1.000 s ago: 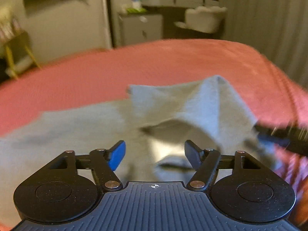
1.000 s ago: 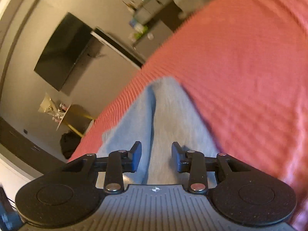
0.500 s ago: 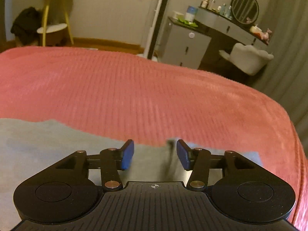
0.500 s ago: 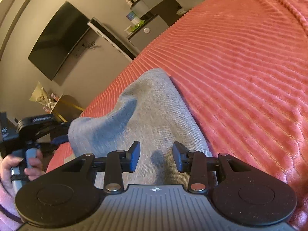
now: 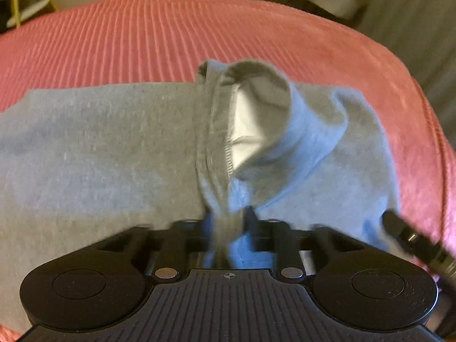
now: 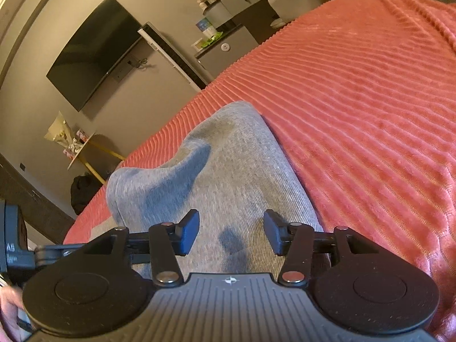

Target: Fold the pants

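Grey pants (image 5: 114,148): left gripper (image 5: 228,222) jaws closing on hem (bunched); right gripper (image 6: 230,235) jaws opening, empty.

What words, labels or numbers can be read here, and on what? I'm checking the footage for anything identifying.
"A8", or perhaps "AB", too small to be sure: white characters on the dark body of the left gripper, at the left edge of the right wrist view.
Bottles and boxes on the dresser: too small to read.
Grey pants, pink bedspread: no text.
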The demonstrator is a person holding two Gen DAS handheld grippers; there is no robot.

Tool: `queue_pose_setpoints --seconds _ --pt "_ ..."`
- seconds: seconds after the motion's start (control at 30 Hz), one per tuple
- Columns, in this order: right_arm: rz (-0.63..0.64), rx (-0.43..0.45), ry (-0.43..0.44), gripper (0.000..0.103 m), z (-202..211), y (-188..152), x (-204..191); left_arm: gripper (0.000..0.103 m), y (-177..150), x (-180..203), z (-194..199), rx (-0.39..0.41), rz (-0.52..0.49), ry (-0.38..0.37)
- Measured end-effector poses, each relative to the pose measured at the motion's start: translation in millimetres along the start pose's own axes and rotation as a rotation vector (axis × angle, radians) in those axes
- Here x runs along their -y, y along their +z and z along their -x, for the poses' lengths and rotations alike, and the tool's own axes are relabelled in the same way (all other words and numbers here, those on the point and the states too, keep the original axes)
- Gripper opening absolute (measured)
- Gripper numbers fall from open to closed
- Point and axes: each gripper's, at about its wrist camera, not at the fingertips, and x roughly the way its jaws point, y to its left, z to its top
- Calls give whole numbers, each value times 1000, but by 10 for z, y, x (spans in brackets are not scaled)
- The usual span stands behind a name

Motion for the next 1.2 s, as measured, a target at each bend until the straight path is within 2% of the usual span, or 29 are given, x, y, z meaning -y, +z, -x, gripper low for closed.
queue_pose_setpoints --seconds 0.07,0.13,0.17,0.23,0.3,0.33,0.4,0.47,0.5,0.6,0.7,0.73,0.77,0.8,0.83,0.87,0.9,0.97,1.0,1.03,1.07,1.1,1.13,1.17,1.2 --pt "-18 3 7 50 12 15 6 16 17 -70 183 55 61 -79" --pt "-61 21 28 50 68 43 43 17 -11 -125 430 135 78 -162" --pt "-80 36 35 51 105 53 65 17 -60 -160 518 159 92 -181" --pt "-101 64 35 55 165 70 101 19 -186 -251 522 142 95 -146" --pt "-108 63 38 55 166 83 113 20 -301 -321 318 34 71 -45" --pt "-107 53 41 55 152 85 109 25 -338 -333 227 -10 55 0" --pt "-81 38 38 55 132 69 67 38 -355 -319 276 35 6 37" --pt "-32 40 28 55 143 58 4 42 -229 -192 385 101 -12 91" --pt "-18 40 32 55 149 58 -14 43 -148 -159 450 145 -17 87" --pt "7 61 32 55 156 64 -64 47 117 -86 547 217 2 7" --pt "23 48 20 55 117 59 -92 56 424 -61 385 221 8 -67" --pt "21 43 20 55 105 51 -96 56 484 -31 296 209 15 -68" --pt "20 39 21 55 94 51 -97 53 554 -32 222 190 25 -64" --pt "24 37 20 55 87 49 -94 40 620 -40 138 178 32 -70" --pt "31 37 23 55 85 49 -102 8 666 -23 70 166 33 -81" --pt "39 35 33 55 83 51 -106 6 717 -32 3 144 49 -69" --pt "44 31 42 55 81 44 -111 6 727 -83 -2 168 65 -62" --pt "51 42 50 54 98 48 -121 6 690 -153 175 311 70 -44" --pt "53 49 49 53 107 53 -122 6 676 -200 216 338 76 -45" --pt "52 51 46 53 105 50 -112 9 659 -248 226 336 86 -34" --pt "48 47 45 53 93 53 -104 11 652 -285 187 307 77 8" --pt "46 38 43 53 73 54 -98 20 659 -293 177 284 52 55" --pt "47 25 37 53 47 57 -97 34 635 -294 142 266 28 125" --pt "52 18 32 53 34 56 -101 42 596 -300 138 259 15 193" --pt "56 16 30 53 35 55 -105 53 563 -312 150 257 11 198"
